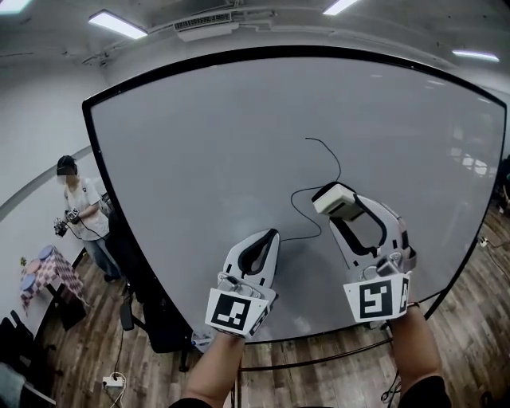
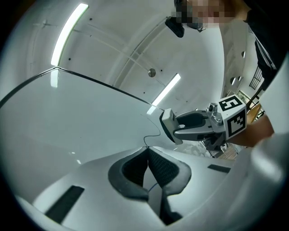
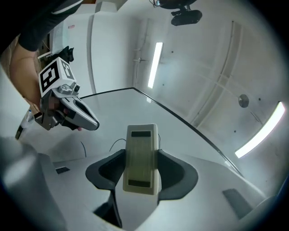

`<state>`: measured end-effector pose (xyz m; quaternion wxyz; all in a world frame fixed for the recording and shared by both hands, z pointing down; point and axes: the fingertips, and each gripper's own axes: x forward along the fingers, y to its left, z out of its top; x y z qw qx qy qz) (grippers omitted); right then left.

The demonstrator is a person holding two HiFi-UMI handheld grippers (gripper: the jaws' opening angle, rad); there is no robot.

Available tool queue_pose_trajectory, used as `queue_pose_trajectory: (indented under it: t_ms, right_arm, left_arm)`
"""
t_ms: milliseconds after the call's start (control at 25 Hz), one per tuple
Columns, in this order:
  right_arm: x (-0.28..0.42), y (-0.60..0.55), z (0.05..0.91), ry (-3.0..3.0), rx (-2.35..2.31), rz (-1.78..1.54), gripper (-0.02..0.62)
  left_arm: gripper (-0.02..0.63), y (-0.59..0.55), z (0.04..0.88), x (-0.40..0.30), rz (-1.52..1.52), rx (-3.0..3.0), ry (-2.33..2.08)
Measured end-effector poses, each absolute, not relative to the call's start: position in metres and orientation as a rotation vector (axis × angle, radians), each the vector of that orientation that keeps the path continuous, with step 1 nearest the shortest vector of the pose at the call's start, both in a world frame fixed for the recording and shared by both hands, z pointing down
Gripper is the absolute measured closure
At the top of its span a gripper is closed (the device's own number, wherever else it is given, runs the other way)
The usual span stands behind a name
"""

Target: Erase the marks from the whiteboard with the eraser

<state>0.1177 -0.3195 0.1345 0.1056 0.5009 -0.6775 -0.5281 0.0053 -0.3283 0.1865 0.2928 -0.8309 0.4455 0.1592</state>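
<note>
Head view: the eraser (image 1: 335,198), a cream-coloured block, is clamped end-on between the jaws of the right gripper (image 1: 341,209). It sits right of centre in front of the whiteboard (image 1: 215,143), over a bend in the mark. Whether it touches the board cannot be told. The right gripper view shows both jaw pads (image 3: 179,170) pressed against the long sides of the eraser.

The mark (image 1: 328,155) is one thin black line. It winds from above the eraser down and left to a point just beside the tip of the left gripper (image 1: 272,236); a short stretch is hidden behind the eraser. The left gripper view shows its jaws closed together with nothing between them, and the line's end lies just past the tips.

The whiteboard has a black frame (image 1: 94,151) and stands over a wooden floor (image 1: 88,351). At the board's left edge a person (image 1: 78,209) stands holding a device. A table with a checkered cloth (image 1: 49,275) stands near that person. Four ceiling lights (image 1: 117,24) are lit.
</note>
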Motion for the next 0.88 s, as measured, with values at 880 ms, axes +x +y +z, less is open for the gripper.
queue_pose_trajectory:
  t_ms: [880]
  right_arm:
    - [0.076, -0.355, 0.017, -1.602, 1.225, -1.681, 0.350]
  left_arm:
    - [0.586, -0.320, 0.121, -0.013, 0.484, -2.060, 1.216]
